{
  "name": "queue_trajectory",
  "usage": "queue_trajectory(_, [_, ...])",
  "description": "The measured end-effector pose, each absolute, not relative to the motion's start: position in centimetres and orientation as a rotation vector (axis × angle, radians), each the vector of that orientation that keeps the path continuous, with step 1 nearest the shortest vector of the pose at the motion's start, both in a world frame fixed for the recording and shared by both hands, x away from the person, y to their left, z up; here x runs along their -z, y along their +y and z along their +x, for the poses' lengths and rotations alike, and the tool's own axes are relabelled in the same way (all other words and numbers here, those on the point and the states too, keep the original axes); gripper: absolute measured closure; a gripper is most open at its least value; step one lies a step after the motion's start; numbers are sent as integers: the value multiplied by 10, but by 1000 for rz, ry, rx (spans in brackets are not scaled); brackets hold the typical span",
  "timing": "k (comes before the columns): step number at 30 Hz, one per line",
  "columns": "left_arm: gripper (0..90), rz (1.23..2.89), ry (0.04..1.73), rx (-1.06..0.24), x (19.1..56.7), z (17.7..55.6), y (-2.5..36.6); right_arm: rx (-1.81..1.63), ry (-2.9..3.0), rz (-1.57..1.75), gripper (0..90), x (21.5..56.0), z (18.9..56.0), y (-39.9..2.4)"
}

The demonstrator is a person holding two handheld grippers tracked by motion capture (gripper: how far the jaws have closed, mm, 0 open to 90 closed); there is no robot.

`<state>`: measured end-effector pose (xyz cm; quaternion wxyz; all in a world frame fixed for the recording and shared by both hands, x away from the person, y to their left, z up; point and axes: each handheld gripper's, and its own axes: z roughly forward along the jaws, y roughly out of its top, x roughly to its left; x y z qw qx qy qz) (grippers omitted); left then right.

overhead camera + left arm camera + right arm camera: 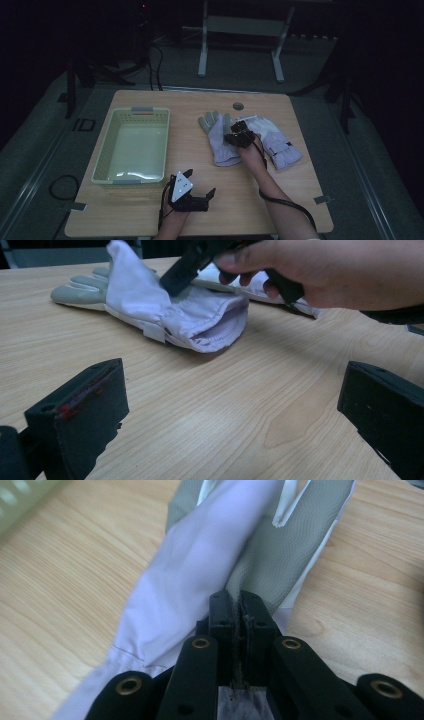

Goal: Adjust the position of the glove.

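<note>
Glove (200,565) fabric pinched in right gripper (239,611) – jaws together, left gripper (240,405) agape, empty.

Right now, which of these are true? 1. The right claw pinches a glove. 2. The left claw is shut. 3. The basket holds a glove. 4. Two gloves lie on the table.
1. True: the right claw is shut on the near glove.
2. False: the left claw is open, with nothing between its jaws.
3. False: the basket holds no glove.
4. True: a second glove lies beside the first on the table.
</note>
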<state>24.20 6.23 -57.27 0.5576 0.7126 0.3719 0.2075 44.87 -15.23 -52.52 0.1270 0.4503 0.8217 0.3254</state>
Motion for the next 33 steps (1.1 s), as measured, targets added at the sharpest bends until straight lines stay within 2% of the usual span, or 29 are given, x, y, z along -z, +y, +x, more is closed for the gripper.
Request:
queue_trajectory(8, [0,1676,879,-483,573,242,63,-1107,2279,1382,860,502,427,-163])
queue_trajectory(22, [0,1670,883,-485,573,242,64,-1336,2048,1447,859,482,349,-188])
queue_trajectory(27, [0,1676,869,-484,573,241,63,-1319,2013,1454,859,492,329,-188])
queue_trajectory(33, [0,1675,875,-483,573,242,63,-1294,2062,1513,858,516,327,-183])
